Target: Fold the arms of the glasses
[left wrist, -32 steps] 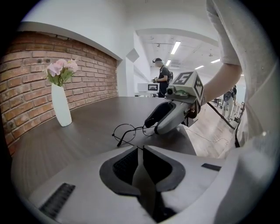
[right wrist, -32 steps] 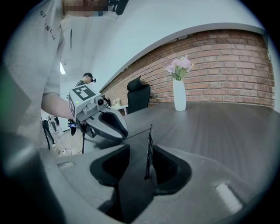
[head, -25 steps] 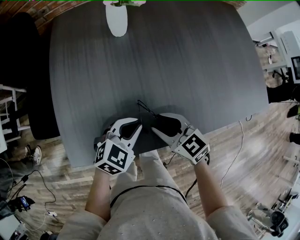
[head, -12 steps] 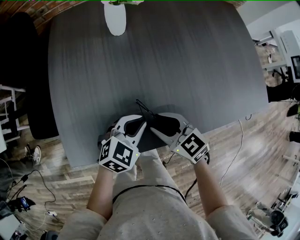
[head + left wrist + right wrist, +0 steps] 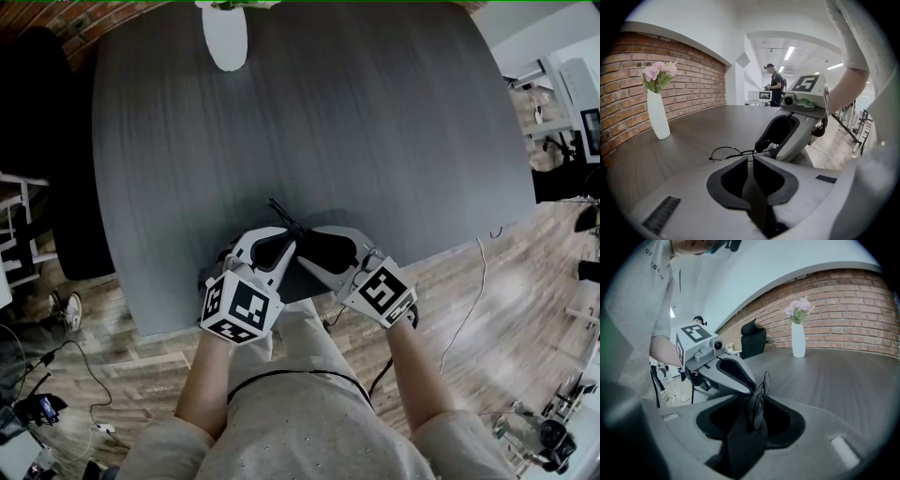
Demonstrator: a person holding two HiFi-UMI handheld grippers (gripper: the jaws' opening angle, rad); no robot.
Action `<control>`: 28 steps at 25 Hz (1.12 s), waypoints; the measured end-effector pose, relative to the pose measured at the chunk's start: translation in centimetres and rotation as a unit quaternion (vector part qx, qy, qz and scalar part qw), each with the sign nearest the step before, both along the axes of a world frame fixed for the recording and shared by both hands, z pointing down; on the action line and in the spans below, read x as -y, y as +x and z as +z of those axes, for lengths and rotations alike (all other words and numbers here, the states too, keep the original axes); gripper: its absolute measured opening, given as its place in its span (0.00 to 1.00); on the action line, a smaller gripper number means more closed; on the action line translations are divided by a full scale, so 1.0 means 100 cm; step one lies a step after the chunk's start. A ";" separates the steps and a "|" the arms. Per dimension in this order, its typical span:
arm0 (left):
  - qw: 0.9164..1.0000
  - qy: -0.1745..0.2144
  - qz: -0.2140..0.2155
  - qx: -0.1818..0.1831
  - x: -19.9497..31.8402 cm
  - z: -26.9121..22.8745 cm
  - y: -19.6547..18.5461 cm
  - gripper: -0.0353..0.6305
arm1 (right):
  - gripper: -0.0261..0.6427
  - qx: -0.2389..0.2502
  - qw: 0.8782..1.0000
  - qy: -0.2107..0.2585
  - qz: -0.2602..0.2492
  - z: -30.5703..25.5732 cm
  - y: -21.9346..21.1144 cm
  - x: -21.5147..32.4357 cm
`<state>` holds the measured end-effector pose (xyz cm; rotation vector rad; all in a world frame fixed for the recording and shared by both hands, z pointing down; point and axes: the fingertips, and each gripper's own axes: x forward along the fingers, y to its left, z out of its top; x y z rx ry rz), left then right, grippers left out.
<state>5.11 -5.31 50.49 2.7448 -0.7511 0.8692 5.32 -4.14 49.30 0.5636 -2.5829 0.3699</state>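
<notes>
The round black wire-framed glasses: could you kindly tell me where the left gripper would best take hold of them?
Probably at the free lens rim of the glasses, near its outer hinge, coming from the left: the right gripper is shut on the other lens, so only that thin side stands clear.

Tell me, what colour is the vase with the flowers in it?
The vase is plain white. The left gripper view shows it best.

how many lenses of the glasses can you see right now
2, both on the one glasses frame. One lens is free, left of the bridge in the left gripper view. The other lens is clamped between the right hand-held gripper's jaws. No more seem hidden.
</notes>
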 end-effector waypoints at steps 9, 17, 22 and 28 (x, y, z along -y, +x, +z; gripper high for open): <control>1.000 0.002 -0.005 -0.003 0.003 -0.001 -0.001 0.10 | 0.27 -0.004 1.000 -0.003 0.003 0.001 0.000 0.002; 1.000 -0.002 -0.016 -0.010 0.002 0.000 -0.007 0.10 | 0.27 -0.006 1.000 -0.005 0.009 0.003 0.000 0.002; 1.000 -0.009 -0.014 -0.004 -0.001 0.001 -0.007 0.10 | 0.27 -0.012 1.000 -0.004 0.011 0.004 0.000 0.003; 1.000 -0.011 -0.015 -0.003 -0.005 0.002 -0.006 0.10 | 0.27 -0.009 1.000 -0.005 0.013 0.002 0.001 0.001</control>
